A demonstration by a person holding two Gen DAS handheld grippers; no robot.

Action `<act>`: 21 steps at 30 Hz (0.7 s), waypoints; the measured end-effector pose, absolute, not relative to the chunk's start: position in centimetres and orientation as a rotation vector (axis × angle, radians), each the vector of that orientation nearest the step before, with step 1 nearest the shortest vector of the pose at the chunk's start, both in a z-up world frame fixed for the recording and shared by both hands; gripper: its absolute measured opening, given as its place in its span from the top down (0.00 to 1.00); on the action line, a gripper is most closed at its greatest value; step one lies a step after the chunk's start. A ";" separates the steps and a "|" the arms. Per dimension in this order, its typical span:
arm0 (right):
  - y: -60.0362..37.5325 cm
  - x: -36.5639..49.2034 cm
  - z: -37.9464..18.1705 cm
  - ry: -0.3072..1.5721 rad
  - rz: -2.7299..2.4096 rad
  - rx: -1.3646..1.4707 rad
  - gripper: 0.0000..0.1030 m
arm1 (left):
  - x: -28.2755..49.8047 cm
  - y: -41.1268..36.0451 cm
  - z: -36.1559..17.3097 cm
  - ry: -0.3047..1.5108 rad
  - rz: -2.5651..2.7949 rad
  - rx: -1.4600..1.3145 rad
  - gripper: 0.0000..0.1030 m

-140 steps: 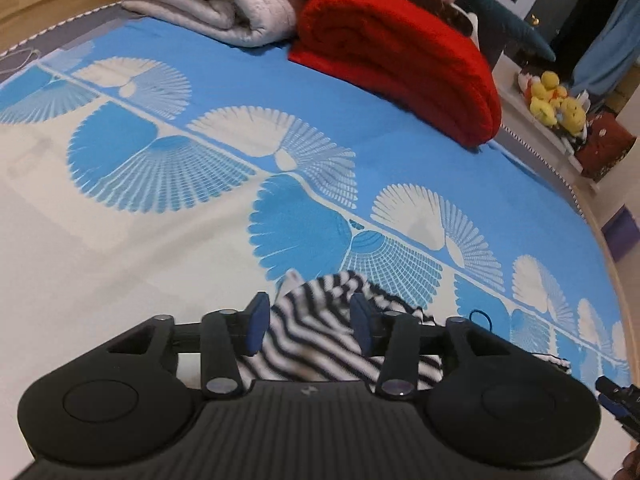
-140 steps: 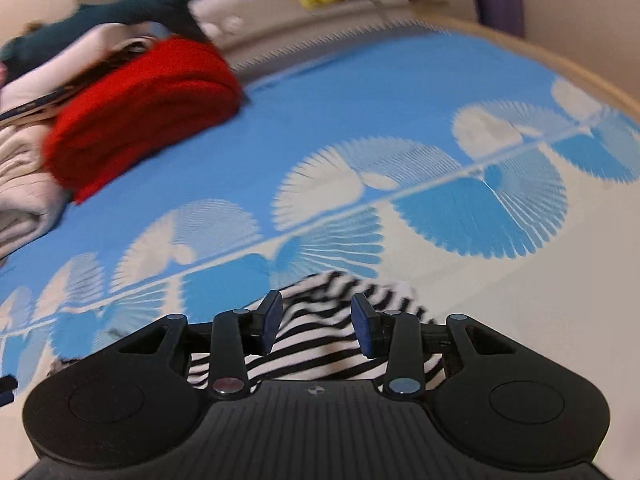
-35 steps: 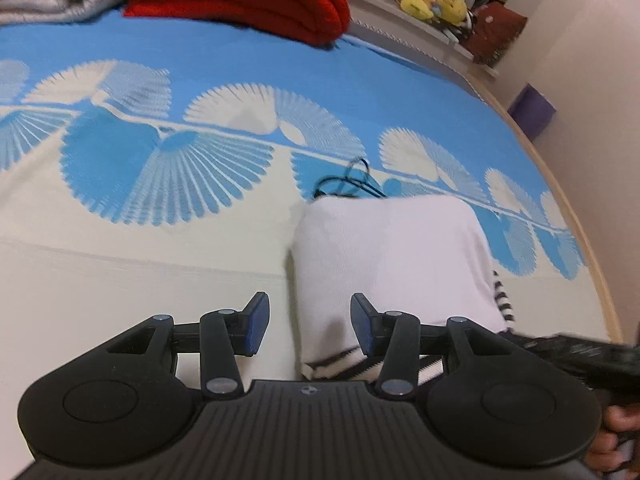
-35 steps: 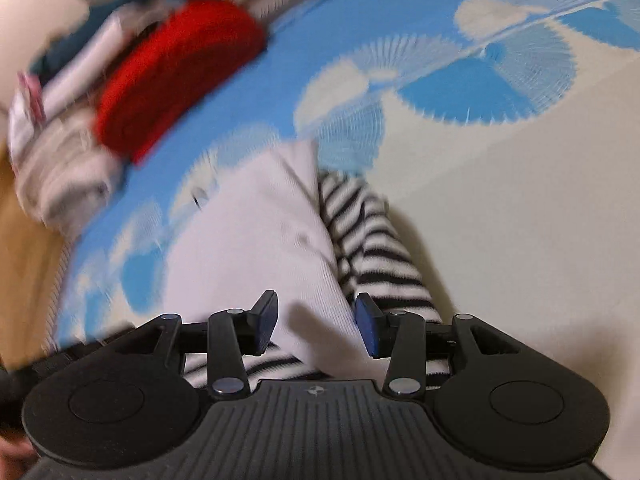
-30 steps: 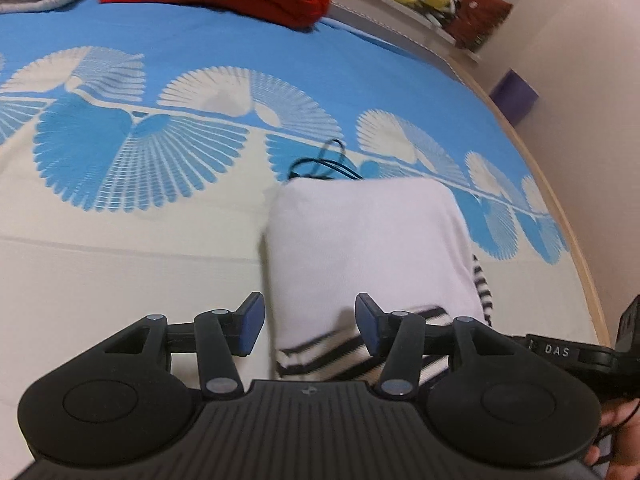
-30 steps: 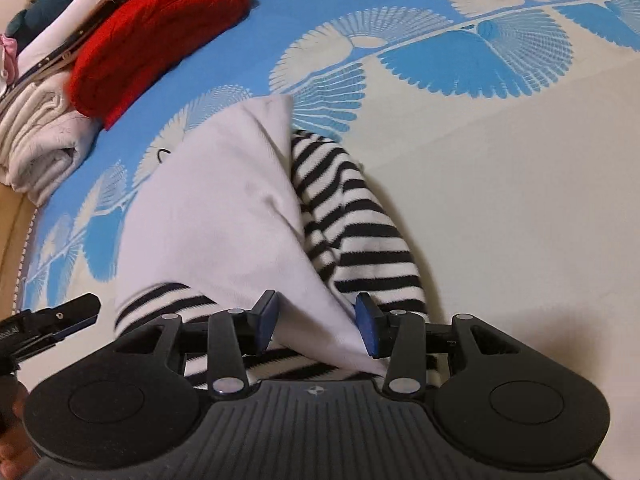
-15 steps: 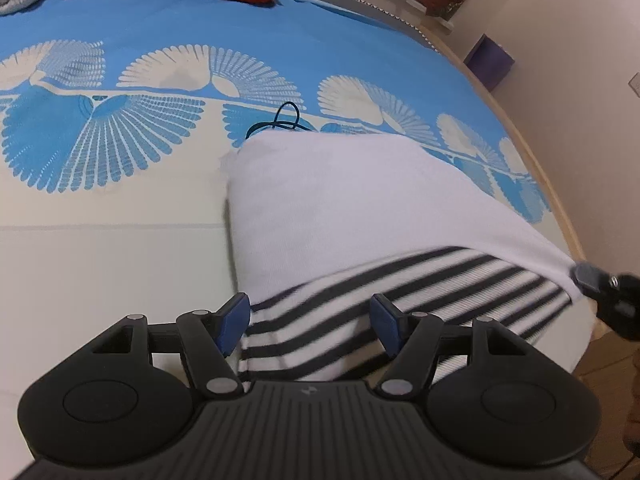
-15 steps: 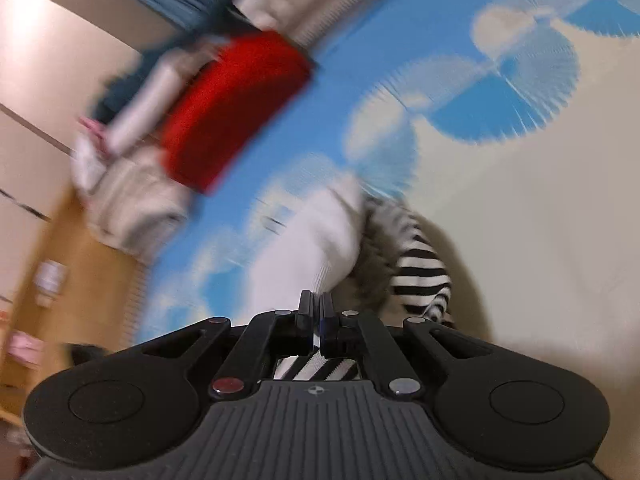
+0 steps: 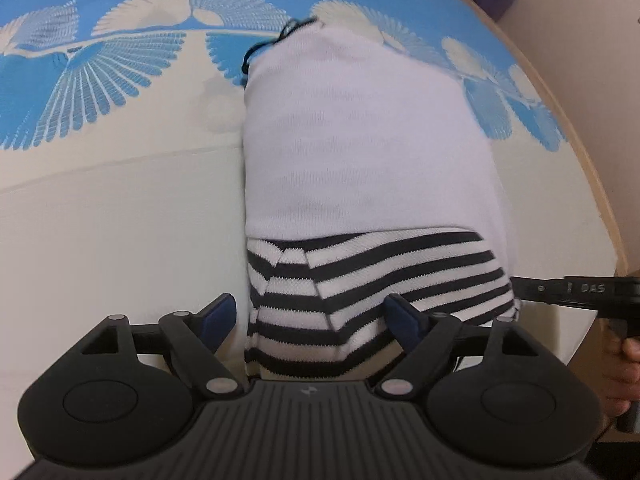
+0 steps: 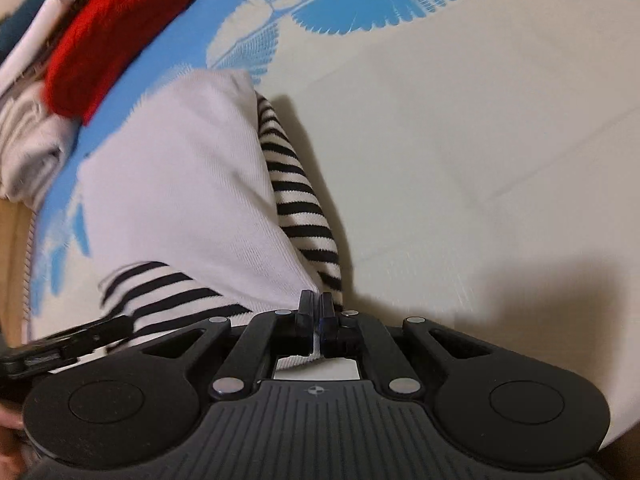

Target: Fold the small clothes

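Observation:
A small garment (image 9: 368, 152), white on the outside with black-and-white stripes, lies partly folded on the bed. My left gripper (image 9: 312, 320) is open, its jaws standing either side of the striped near edge (image 9: 360, 280). My right gripper (image 10: 316, 312) is shut on the garment's (image 10: 180, 184) near corner, pinching white and striped cloth together. The right gripper's tip also shows in the left wrist view (image 9: 576, 292), at the garment's right edge.
The bed sheet (image 9: 100, 240) is cream with blue fan patterns. A red folded blanket (image 10: 116, 36) and pale folded linens (image 10: 24, 148) are stacked at the far side. A black cord (image 9: 272, 40) lies beyond the garment. The wooden bed edge (image 9: 592, 160) runs on the right.
My left gripper has opened wider and come closer over the striped edge. My right gripper, open a second ago, has shut on the garment's corner and holds it.

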State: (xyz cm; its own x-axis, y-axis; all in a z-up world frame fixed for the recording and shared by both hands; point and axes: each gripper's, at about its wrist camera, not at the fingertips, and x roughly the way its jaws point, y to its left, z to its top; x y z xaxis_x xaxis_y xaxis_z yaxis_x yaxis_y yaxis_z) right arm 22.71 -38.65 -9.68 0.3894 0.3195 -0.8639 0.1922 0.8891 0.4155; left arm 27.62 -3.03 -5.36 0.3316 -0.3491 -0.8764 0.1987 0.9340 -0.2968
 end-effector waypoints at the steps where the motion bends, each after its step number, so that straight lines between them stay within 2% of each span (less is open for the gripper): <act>1: -38.3 22.8 -9.1 1.156 0.087 0.486 0.99 | 27.5 -2.9 -4.5 1.150 -0.380 -0.153 0.21; 4: -38.0 22.8 -5.8 1.003 0.128 0.470 0.99 | 27.1 -2.6 -3.6 1.123 -0.465 -0.184 0.20; 9: -39.9 22.2 -2.2 0.834 0.192 0.630 0.99 | 26.5 -3.5 -6.2 1.198 -0.433 -0.057 0.18; 13: -40.2 21.1 -2.6 0.965 0.098 0.567 0.99 | 26.8 -2.5 -4.5 1.149 -0.477 -0.115 0.20; 16: -39.7 20.9 -5.6 1.089 0.009 0.466 0.99 | 27.6 -1.5 -4.6 1.140 -0.471 -0.207 0.20; 21: -38.2 22.1 -9.6 1.190 -0.008 0.410 0.99 | 28.2 -2.5 -7.2 1.206 -0.348 -0.075 0.18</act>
State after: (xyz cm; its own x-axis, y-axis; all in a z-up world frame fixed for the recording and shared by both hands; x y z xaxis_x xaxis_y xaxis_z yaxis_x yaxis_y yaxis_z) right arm 22.06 -38.21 -9.57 0.3810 0.2074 -0.9010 0.2197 0.9263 0.3061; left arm 28.20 -2.51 -7.24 0.3102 -0.3030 -0.9011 0.2242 0.9444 -0.2404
